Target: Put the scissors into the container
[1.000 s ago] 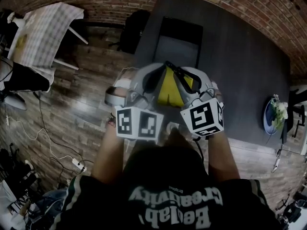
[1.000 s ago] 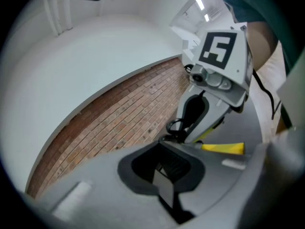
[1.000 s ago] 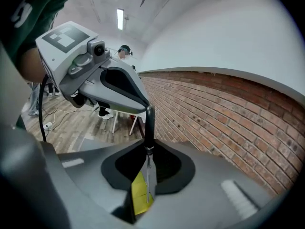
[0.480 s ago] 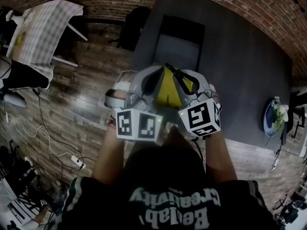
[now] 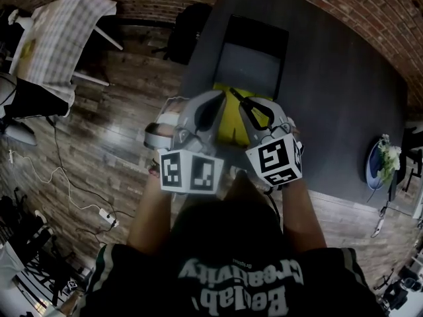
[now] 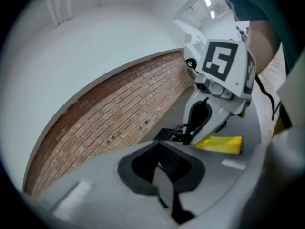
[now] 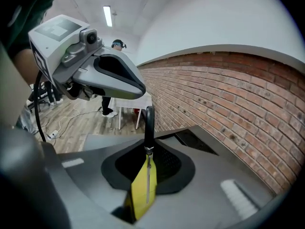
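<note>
A pair of scissors (image 5: 232, 114) with black handles and a yellow blade cover hangs over the dark table (image 5: 330, 91). My right gripper (image 5: 248, 105) is shut on the yellow cover (image 7: 142, 190), and the black handle (image 7: 149, 123) sticks out past the jaws. Close beside it on the left, my left gripper (image 5: 209, 103) has its jaws together with nothing between them (image 6: 164, 173). From the left gripper view the scissors (image 6: 217, 143) sit under the right gripper (image 6: 224, 80). The black rectangular container (image 5: 254, 55) lies on the table just beyond both grippers.
The table's near edge runs under my hands. A brick wall (image 5: 344, 5) stands behind it. A table with a checked cloth (image 5: 56, 41) and a dark chair (image 5: 188, 28) stand at left on the wooden floor, where cables (image 5: 99, 213) lie. A blue-rimmed dish (image 5: 378, 164) sits at the far right.
Both grippers have sunk a little toward the table together, the right one still carrying the scissors. The grip has not changed.
</note>
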`<state>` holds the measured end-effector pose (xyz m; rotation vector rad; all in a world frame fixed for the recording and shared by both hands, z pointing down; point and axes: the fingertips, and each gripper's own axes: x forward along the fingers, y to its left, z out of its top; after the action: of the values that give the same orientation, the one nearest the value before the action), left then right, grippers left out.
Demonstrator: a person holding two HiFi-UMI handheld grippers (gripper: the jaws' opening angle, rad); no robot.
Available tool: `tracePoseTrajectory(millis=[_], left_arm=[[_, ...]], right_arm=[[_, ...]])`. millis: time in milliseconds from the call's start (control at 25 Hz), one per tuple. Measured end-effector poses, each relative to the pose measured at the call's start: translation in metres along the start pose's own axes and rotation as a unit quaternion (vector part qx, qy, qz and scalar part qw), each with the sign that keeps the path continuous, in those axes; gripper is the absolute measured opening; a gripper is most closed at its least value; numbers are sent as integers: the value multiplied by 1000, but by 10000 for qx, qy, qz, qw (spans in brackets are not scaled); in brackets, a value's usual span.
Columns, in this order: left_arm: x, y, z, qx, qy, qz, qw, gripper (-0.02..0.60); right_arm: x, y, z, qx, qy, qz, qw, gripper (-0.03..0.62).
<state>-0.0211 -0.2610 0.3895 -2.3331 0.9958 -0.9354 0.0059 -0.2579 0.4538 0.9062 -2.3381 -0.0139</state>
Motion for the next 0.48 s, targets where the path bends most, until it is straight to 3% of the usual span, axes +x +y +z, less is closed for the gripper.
tracePoseTrajectory(millis=[480], left_arm=[[6, -4, -18, -71, 121, -108, 9998, 2]], right_arm=[[26, 11, -24, 440, 255, 226, 9984, 51]])
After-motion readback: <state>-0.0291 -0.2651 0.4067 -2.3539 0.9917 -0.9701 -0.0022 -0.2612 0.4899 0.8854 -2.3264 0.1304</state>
